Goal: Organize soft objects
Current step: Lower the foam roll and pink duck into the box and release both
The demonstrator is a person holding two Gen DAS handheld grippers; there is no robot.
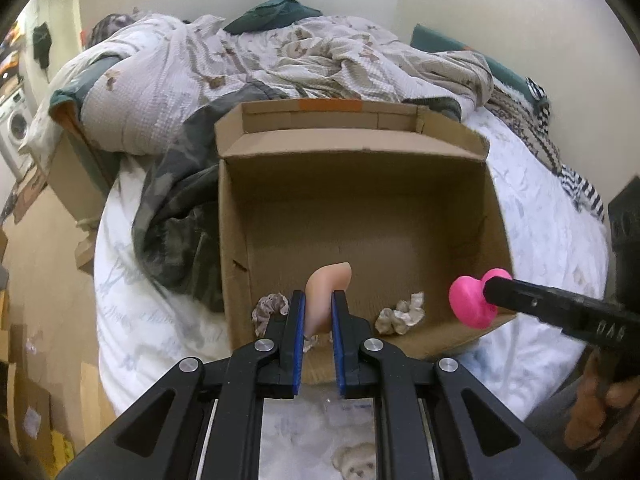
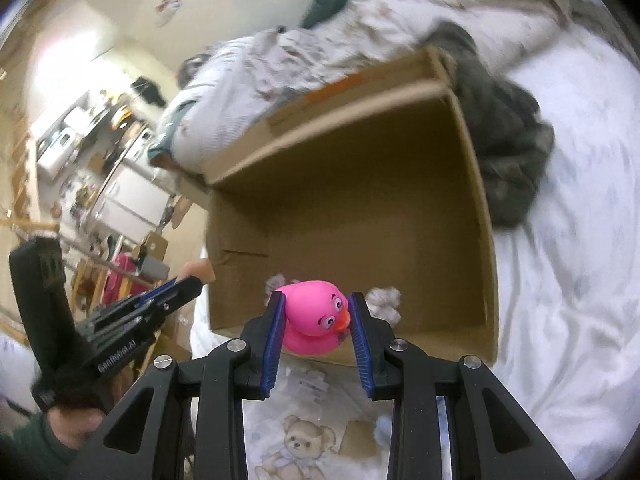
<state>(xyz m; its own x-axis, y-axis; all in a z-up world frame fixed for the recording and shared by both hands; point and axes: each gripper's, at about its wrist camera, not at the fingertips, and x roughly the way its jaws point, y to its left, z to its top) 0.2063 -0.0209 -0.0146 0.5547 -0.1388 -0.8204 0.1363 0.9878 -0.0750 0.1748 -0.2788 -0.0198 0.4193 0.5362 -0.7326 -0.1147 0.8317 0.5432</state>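
Note:
An open cardboard box (image 1: 360, 184) lies on the bed. My left gripper (image 1: 318, 300) is shut on a soft peach-coloured piece (image 1: 326, 288) and holds it over the box's near edge. My right gripper (image 2: 318, 304) is shut on a pink rubber duck (image 2: 316, 316) just before the box (image 2: 360, 184). In the left wrist view the duck (image 1: 470, 298) shows at the box's right front corner. Two crumpled patterned scrunchies (image 1: 402, 314) (image 1: 270, 308) lie inside the box near its front. In the right wrist view the left gripper (image 2: 188, 286) is at the left.
A rumpled bear-print duvet (image 1: 240, 60) and a dark camouflage cloth (image 1: 180, 208) lie behind and left of the box. White bedsheet (image 1: 540, 220) spreads to the right. Striped fabric (image 1: 580, 188) lies at the far right edge. Cardboard pieces sit on the floor (image 1: 36, 280) at left.

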